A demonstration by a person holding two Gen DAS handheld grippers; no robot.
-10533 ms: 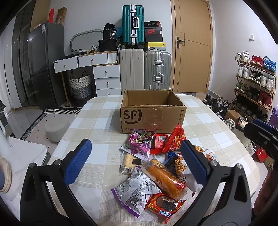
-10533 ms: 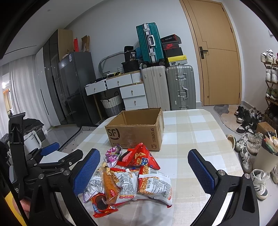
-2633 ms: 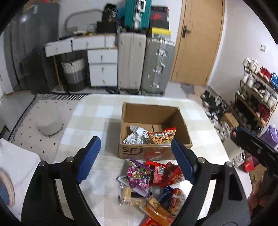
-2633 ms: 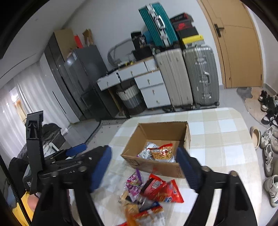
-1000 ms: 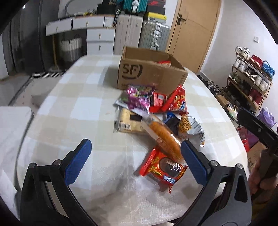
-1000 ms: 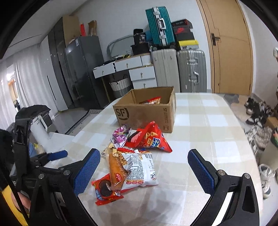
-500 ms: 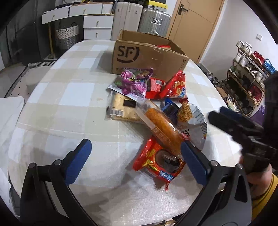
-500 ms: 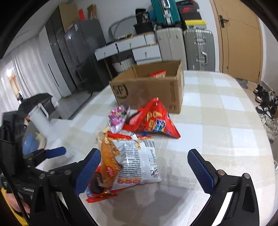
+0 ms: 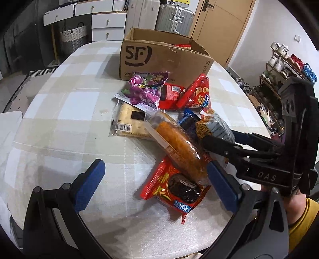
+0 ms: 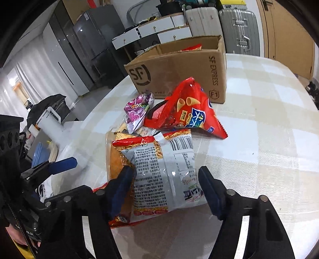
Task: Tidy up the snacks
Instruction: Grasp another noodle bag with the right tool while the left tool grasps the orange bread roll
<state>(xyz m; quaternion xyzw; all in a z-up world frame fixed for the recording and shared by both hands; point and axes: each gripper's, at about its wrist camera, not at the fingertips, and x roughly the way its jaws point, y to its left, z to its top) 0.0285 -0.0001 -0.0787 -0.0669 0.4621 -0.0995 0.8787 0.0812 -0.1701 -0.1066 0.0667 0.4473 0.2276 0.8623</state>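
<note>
A pile of snacks lies in front of an open SF cardboard box (image 9: 159,59) that holds a few packets. My right gripper (image 10: 165,189) is open, its jaws on either side of a grey and red noodle packet (image 10: 165,173), which also shows in the left wrist view (image 9: 215,127). My left gripper (image 9: 155,183) is open and empty, low over a red cookie packet (image 9: 175,189) and an orange bread loaf (image 9: 179,147). Behind lie a purple candy bag (image 9: 145,89), a cracker pack (image 9: 129,119) and a red cone-snack bag (image 10: 189,111).
The round table (image 9: 69,111) has a checked cloth; its right side (image 10: 269,139) is bare. Suitcases (image 9: 175,18), white drawers (image 9: 99,20) and a shoe rack (image 9: 283,63) stand beyond the table. The right gripper's body (image 9: 269,155) reaches in from the right.
Both grippers have dropped low and moved in toward the pile. The right gripper's jaws have narrowed and now bracket the noodle packet. Earlier the box was empty; it now holds packets.
</note>
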